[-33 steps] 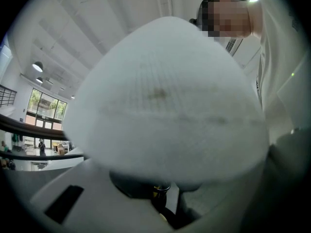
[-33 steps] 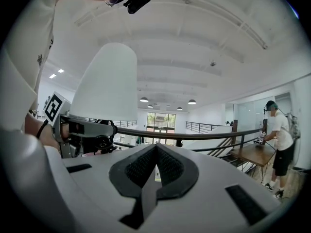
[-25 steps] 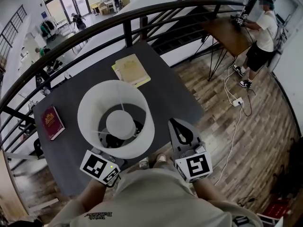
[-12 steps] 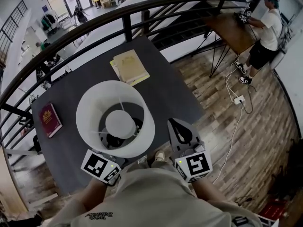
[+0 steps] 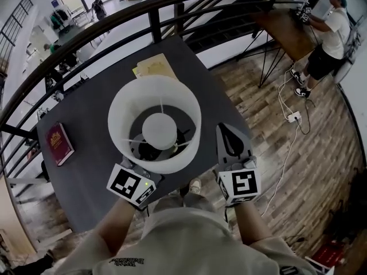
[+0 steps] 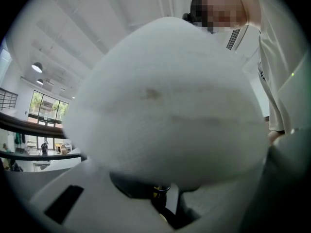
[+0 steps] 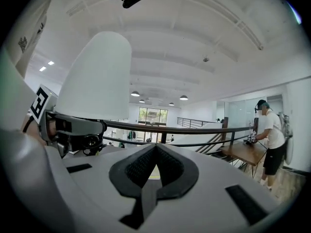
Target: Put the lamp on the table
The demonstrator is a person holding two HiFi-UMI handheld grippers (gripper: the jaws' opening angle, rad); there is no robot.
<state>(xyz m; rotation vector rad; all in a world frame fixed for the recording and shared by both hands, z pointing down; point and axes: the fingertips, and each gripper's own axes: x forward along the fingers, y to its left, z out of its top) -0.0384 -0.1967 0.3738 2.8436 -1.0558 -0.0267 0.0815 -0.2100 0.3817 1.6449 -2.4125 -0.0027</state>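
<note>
The lamp [image 5: 159,129] is carried in the left gripper [image 6: 165,210], which is closed on the thin dark stem just under the shade [image 5: 123,110]. In the left gripper view the shade fills nearly all the space above the jaws. The lamp stands upright over the dark counter [image 5: 86,171], but the shade hides its base, so I cannot tell if it already touches the surface. I judge the shade to be light, thin and easy to dent, so it is no place to hold. The stem looks stiff and narrow, a proper place for the jaws, though a smooth stem could slip or turn in the grip. With such a wide shade on top, the lamp may tip if it is released before the base sits flat. The right gripper [image 5: 226,132] is empty, with its jaws closed together. It is just to the right of the shade, beside it and not touching. Both forearms reach forward from the body, side by side, and both grippers point away from the person over the counter. A red book [image 5: 57,144] lies well to the left of the left gripper, and a beige book [image 5: 152,66] lies beyond the lamp.
</note>
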